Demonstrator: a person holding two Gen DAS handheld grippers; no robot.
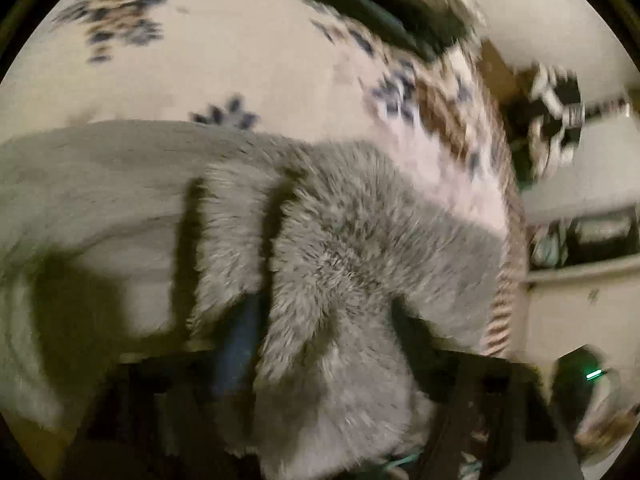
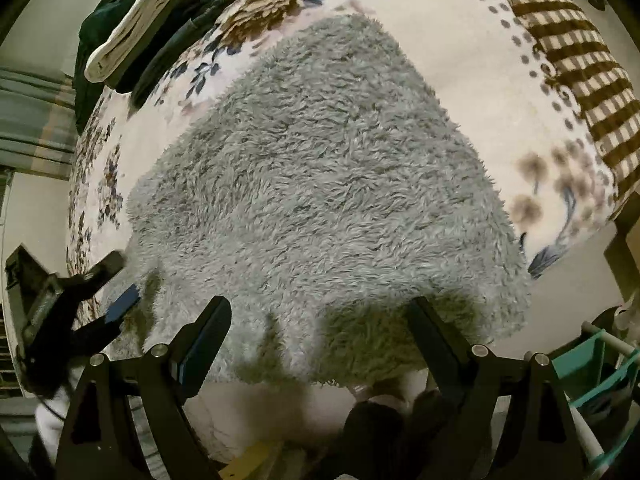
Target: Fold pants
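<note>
Pants: the fluffy grey pants point(image 2: 320, 184) lay spread on a flowered blanket point(image 2: 480, 80), their near edge hanging towards the front of the bed.
Left claw: the left gripper point(image 1: 320, 320) pointed steeply down with a bunched fold of the grey fleece between its fingers point(image 1: 236, 344); the jaws stood narrow, pinching the cloth. The left wrist view was blurred.
Left claw from the other side: the left gripper point(image 2: 116, 292) showed at the left edge of the pants, its blue pad against the fleece.
Right claw: the right gripper point(image 2: 320, 320) hung just above the near edge of the pants, jaws spread wide, nothing gripped between them.
Blanket border: a brown checked strip point(image 2: 572, 60) ran along the far right edge.
Pile: folded clothes point(image 2: 160, 28) sat stacked at the far left corner, well apart from the pants.
Rack: a teal frame point(image 2: 596, 368) stood low at the right.
</note>
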